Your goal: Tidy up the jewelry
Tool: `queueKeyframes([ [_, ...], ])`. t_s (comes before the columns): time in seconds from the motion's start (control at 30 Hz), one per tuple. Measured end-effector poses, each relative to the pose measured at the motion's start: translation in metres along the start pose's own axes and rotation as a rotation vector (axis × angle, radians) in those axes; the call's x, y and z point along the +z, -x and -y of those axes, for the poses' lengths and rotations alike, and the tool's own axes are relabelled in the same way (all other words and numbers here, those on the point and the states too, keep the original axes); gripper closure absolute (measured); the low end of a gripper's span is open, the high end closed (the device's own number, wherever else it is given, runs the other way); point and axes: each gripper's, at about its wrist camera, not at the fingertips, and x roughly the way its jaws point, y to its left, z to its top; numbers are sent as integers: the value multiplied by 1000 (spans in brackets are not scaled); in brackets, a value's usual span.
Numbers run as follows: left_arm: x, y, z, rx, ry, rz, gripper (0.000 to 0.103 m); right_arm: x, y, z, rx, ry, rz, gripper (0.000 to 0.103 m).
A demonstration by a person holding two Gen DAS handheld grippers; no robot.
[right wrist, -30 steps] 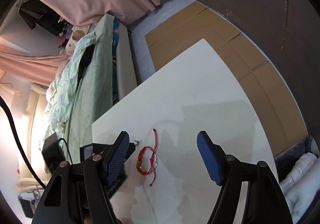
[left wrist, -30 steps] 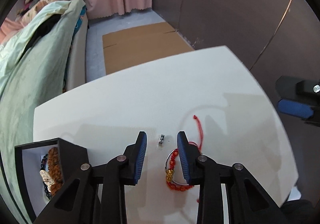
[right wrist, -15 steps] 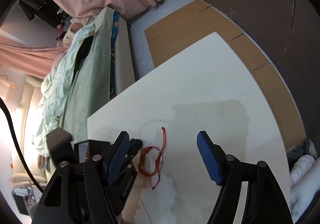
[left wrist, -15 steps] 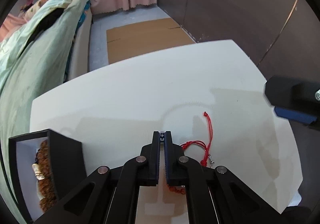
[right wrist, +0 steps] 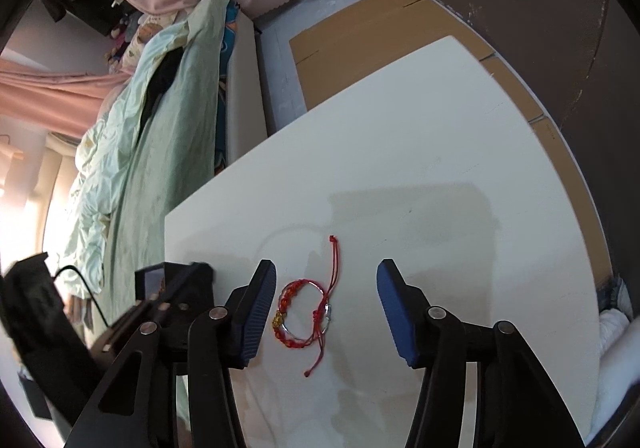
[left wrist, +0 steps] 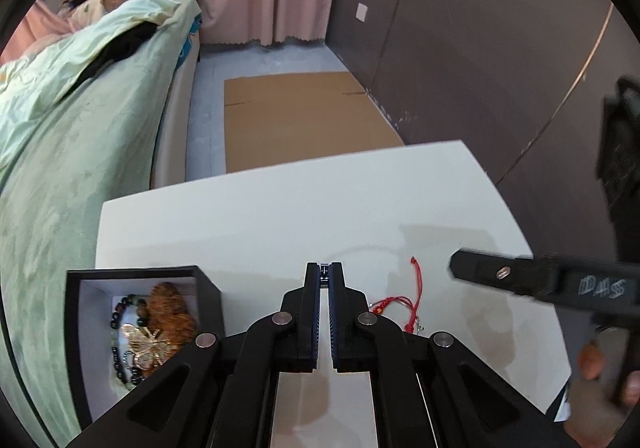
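My left gripper (left wrist: pixel 324 268) is shut on a small silver piece (left wrist: pixel 324 265) that just shows at its fingertips, held above the white table (left wrist: pixel 280 216). A black jewelry box (left wrist: pixel 76 328) stands to its left, holding dark beads, an orange piece and a gold butterfly brooch (left wrist: pixel 148 344). A red string bracelet (right wrist: pixel 308 304) with a gold bead lies flat on the table. My right gripper (right wrist: pixel 326 280) straddles the bracelet; its jaws are closing, and the blue pads are still clear of the bracelet on both sides. The bracelet (left wrist: pixel 404 300) also shows just right of the left fingers.
A bed with a pale green quilt (left wrist: pixel 60 168) runs along the table's left side. Flat cardboard (left wrist: pixel 300 120) lies on the floor beyond the table, below a dark wall and pink curtain. A person's hand (left wrist: pixel 600 368) holds the right gripper at the table's right edge.
The left gripper closed on the small silver piece, then rose and shifted left toward the box. The right gripper came down over the red bracelet while its jaws narrowed.
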Motion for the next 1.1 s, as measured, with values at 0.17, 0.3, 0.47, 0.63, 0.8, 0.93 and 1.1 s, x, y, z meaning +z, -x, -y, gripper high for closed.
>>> queueKeyframes([
  [0.17, 4, 14, -11, -15, 16, 33, 99, 0, -19, -9, -31, 36, -42, 58],
  [0.3, 5, 21, -22, -11, 29, 45, 99, 0, -30, -17, -86, 76, -55, 63],
  [0.47, 4, 24, -36, 3, 50, 46, 99, -2, -38, -20, -140, 110, -62, 65],
  [0.63, 4, 32, -44, 29, 43, 62, 99, -2, -38, -23, -190, 150, -39, 71],
  [0.8, 2, 30, -49, 76, 28, 60, 99, -10, -41, -37, -334, 251, -7, 87],
  [0.93, 1, 29, -52, 91, 25, 60, 99, -18, -43, -46, -415, 326, 12, 89],
  [1.1, 0, 30, -53, 102, 23, 59, 99, -16, -35, -40, -319, 279, -10, 100],
])
